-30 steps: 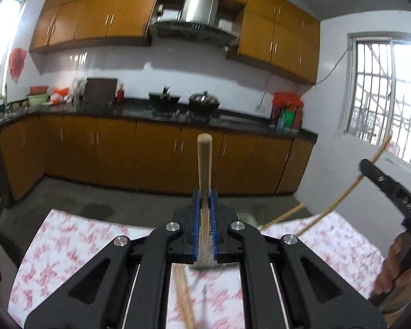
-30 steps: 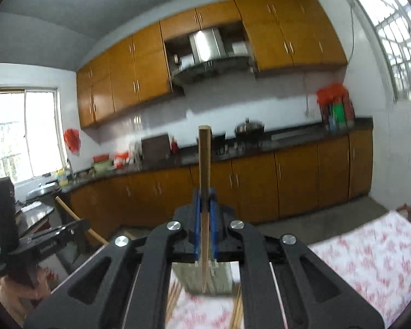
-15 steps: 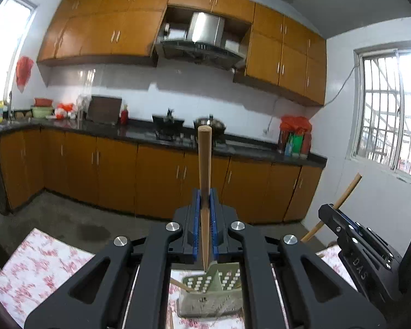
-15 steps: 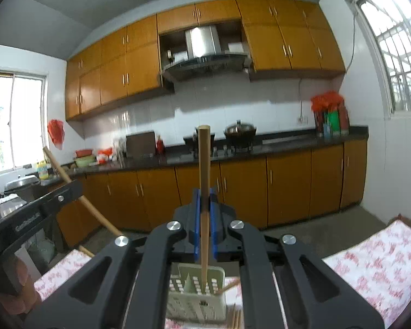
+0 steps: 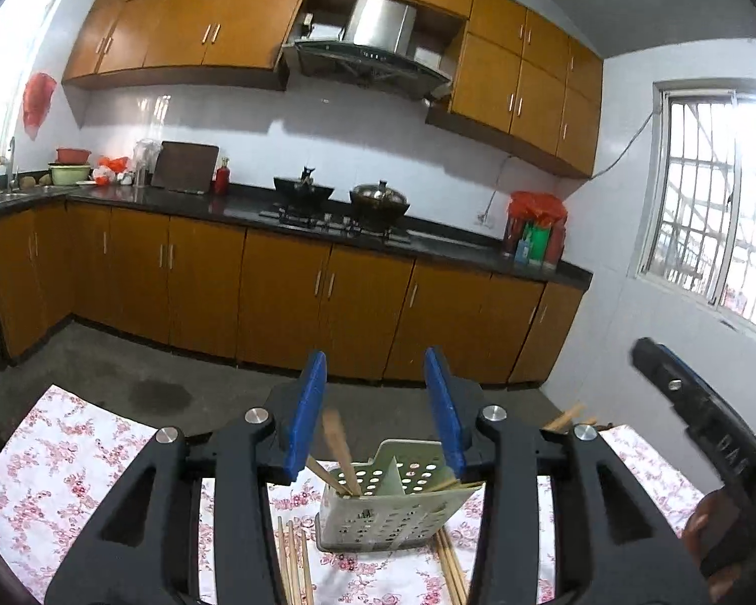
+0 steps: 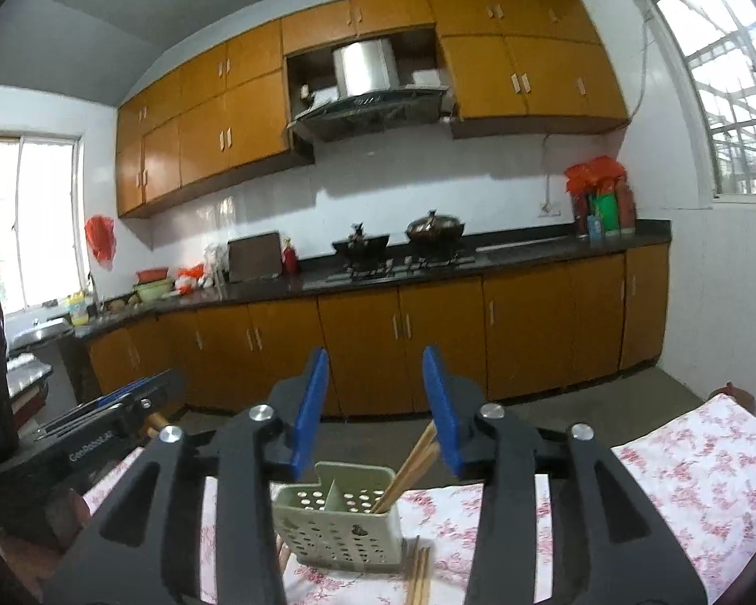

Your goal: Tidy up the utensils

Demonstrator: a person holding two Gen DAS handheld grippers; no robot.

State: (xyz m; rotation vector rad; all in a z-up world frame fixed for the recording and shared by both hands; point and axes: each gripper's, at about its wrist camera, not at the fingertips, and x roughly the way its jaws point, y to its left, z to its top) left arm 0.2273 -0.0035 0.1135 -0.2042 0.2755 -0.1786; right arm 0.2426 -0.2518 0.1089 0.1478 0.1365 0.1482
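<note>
A pale green perforated utensil holder (image 5: 393, 509) stands on the flowered tablecloth (image 5: 65, 479). My left gripper (image 5: 375, 403) hangs just above it, jaws opening. A loose wooden chopstick (image 5: 335, 438) drops between them into the holder's left compartment, touching neither pad. My right gripper (image 6: 375, 403) is over the same holder (image 6: 337, 529), its jaws also opening with nothing pressed between the pads. Chopsticks (image 6: 411, 469) lean in the right compartment below its right pad. Each gripper shows in the other's view: the right gripper (image 5: 670, 378) and the left gripper (image 6: 126, 401).
More chopsticks lie flat on the cloth on both sides of the holder (image 5: 292, 559) (image 5: 451, 569) (image 6: 418, 569). A hand (image 5: 700, 529) holds the right gripper. Beyond the table's far edge are a bare floor and wooden kitchen cabinets (image 5: 287, 292).
Both grippers were shut on upright chopsticks. They sank toward the holder, the jaws have parted, and the chopsticks have dropped into it.
</note>
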